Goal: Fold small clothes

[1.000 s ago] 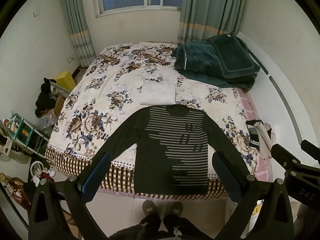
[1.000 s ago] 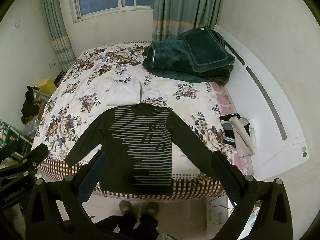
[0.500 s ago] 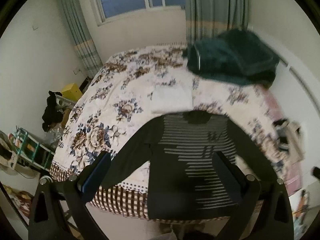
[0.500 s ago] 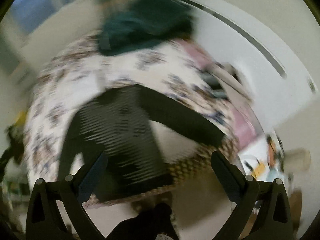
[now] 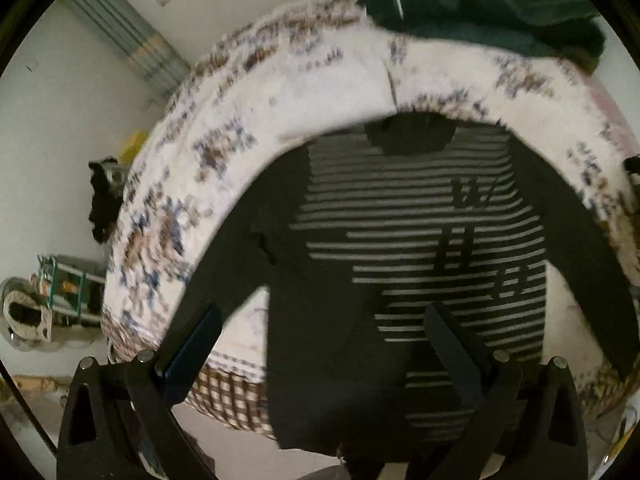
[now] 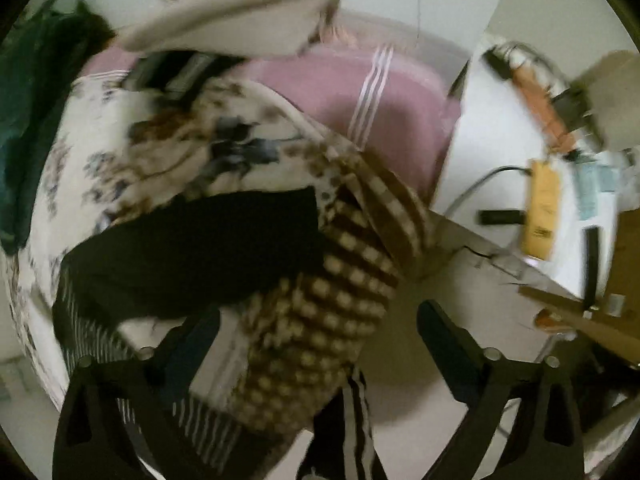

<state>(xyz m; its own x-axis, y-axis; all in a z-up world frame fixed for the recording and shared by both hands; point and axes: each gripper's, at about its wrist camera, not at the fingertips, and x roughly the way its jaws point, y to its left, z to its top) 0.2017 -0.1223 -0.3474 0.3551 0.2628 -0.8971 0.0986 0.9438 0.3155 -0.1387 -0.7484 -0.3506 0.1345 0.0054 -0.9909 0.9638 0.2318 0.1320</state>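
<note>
Left wrist view: my left gripper (image 5: 320, 344) stands with jaws apart, nothing between them. The dark striped sweater (image 5: 424, 248) lies flat on the floral bedspread (image 5: 280, 92), long axis running from the collar at upper centre to the hem at lower centre, directly ahead of the jaws. Its sleeve at left centre lies nearest the left finger.

Right wrist view: my right gripper (image 6: 320, 340) has just been closing slightly, jaws wide apart, empty. The other sleeve (image 6: 192, 248) lies left of centre, above the left finger; blur hides its cuff, probably at the bedspread's checked border (image 6: 320, 320).
</note>
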